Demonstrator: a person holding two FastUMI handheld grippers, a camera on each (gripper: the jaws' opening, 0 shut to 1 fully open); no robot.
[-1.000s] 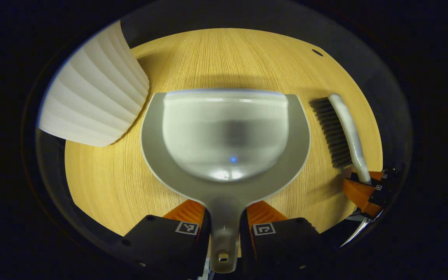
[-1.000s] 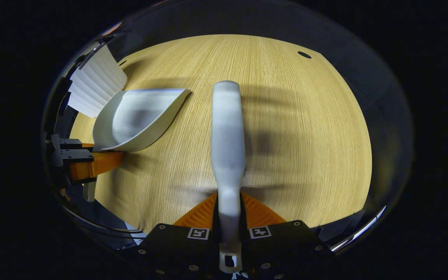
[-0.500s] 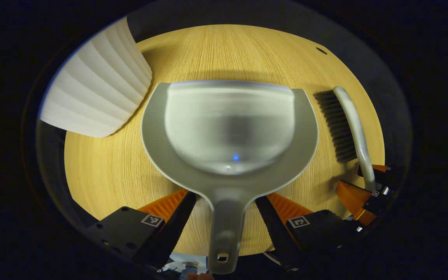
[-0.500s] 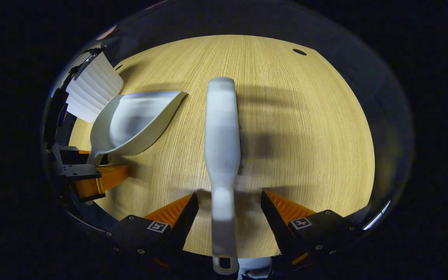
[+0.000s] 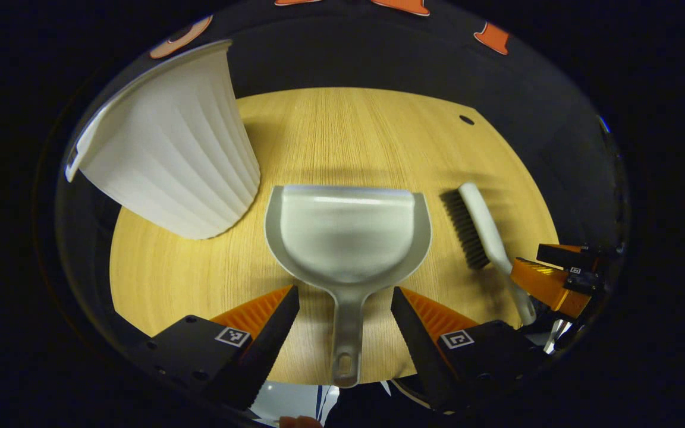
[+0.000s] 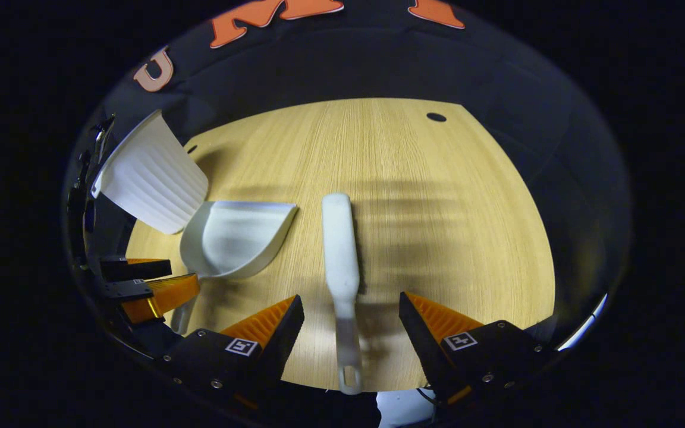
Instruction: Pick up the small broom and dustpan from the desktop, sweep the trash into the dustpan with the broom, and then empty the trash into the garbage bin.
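In the left gripper view a grey dustpan (image 5: 348, 238) lies flat on the wooden desktop (image 5: 342, 137), its handle pointing back between the fingers of my left gripper (image 5: 345, 303), which stands open and touches nothing. To its right lies the small broom (image 5: 485, 235), bristles facing the dustpan. In the right gripper view the broom (image 6: 341, 249) lies lengthwise on the desktop (image 6: 437, 196), its handle between the spread fingers of my open right gripper (image 6: 351, 312). The dustpan (image 6: 232, 238) sits to the left there, with the left gripper (image 6: 140, 282) behind it.
A white ribbed garbage bin (image 5: 176, 142) stands at the desktop's left, close to the dustpan; the same bin (image 6: 149, 172) shows at the left in the right gripper view. A small dark hole (image 6: 436, 117) marks the far right of the desktop. Black cloth hangs behind.
Both grippers opened and let go of the dustpan and broom handles, then drew back and up. Both tools now lie loose on the desktop and look smaller.
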